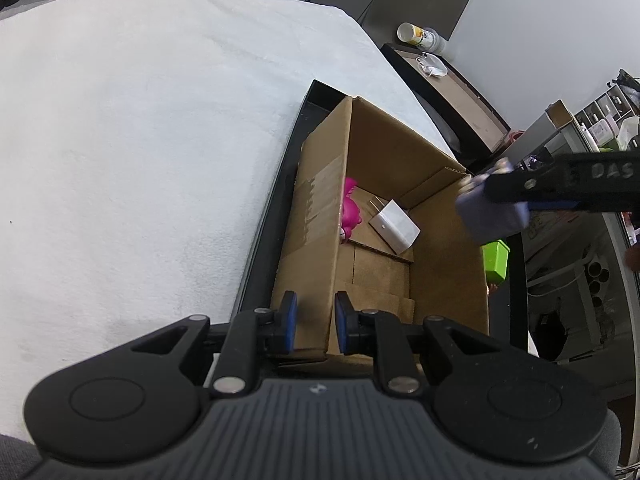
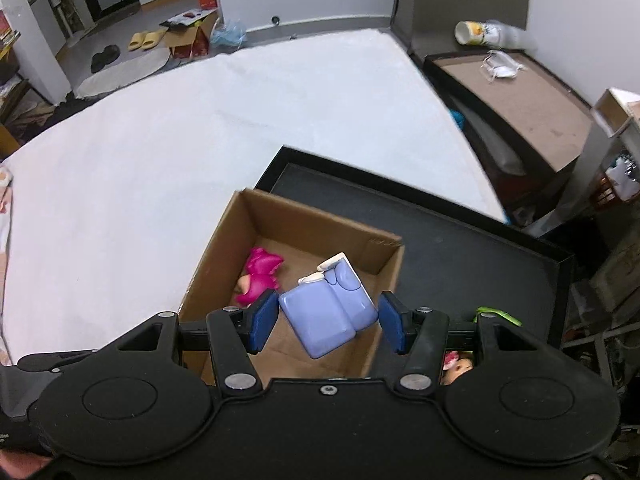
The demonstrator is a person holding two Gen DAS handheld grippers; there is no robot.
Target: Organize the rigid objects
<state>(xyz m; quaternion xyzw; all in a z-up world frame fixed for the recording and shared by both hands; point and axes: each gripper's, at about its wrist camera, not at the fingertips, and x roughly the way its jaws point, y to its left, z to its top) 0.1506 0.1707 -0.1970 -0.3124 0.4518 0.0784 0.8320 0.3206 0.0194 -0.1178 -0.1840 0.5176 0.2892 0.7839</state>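
We work over a wide white surface, soft like a blanket, bare across its whole left and far span. At its right edge lies a shallow black tray, and in the tray's left part stands an open cardboard box. Beyond the far edge we see floor with yellow slippers and a carton; to the right a dark low cabinet carries a white mask and a tipped cup.

Our left gripper is closed narrow on the box's near wall, one pad outside, one inside. Our right gripper holds a lavender figure between its pads, above the box's open top. Inside the box a pink toy lies against the left wall with a white block beside it. A green container sits in the tray just right of the box.
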